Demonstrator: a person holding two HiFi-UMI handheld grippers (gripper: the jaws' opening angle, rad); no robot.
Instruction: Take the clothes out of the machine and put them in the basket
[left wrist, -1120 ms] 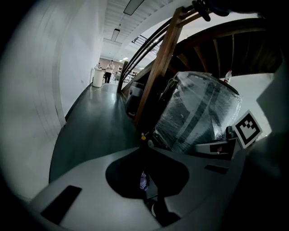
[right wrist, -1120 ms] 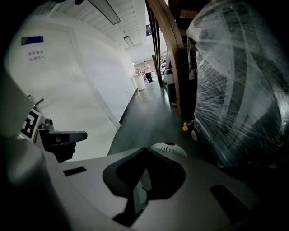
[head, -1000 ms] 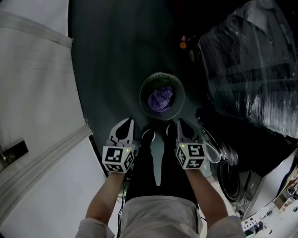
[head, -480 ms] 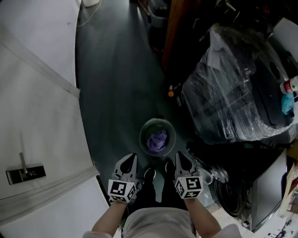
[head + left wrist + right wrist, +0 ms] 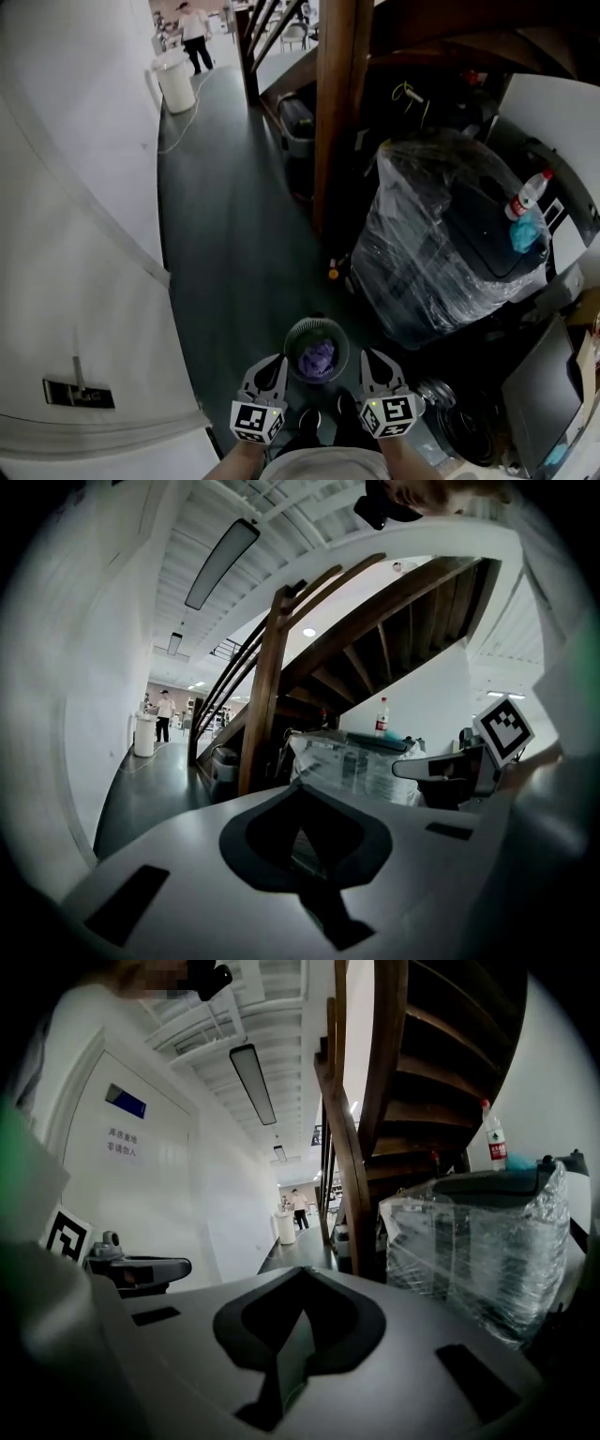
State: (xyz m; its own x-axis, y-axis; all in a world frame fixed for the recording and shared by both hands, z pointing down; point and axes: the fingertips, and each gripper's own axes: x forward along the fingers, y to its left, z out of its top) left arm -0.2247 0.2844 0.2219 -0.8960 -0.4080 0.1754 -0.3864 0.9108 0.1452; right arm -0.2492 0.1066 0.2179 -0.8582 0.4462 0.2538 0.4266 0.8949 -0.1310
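A round basket (image 5: 292,339) stands on the dark floor just ahead of my feet, with purple clothes (image 5: 318,357) in it. My left gripper (image 5: 278,361) and right gripper (image 5: 367,356) are held side by side, one on each side of the basket and well above it. Both are shut with nothing in them. In the left gripper view the left gripper (image 5: 304,787) points out level at the staircase, and the right gripper (image 5: 302,1273) does the same in its own view. The machine's dark round opening (image 5: 463,430) lies at the lower right, its glass door (image 5: 434,393) swung out.
A large plastic-wrapped appliance (image 5: 436,234) stands on the right with a bottle (image 5: 527,195) on top. A wooden stair post (image 5: 336,103) rises ahead. White wall and door (image 5: 75,281) run along the left. Far down the corridor are a white bin (image 5: 176,82) and a person (image 5: 195,36).
The head view has risen and tipped up the corridor, so the basket looks smaller and lower in frame. Both grippers have come up with it, still side by side and shut.
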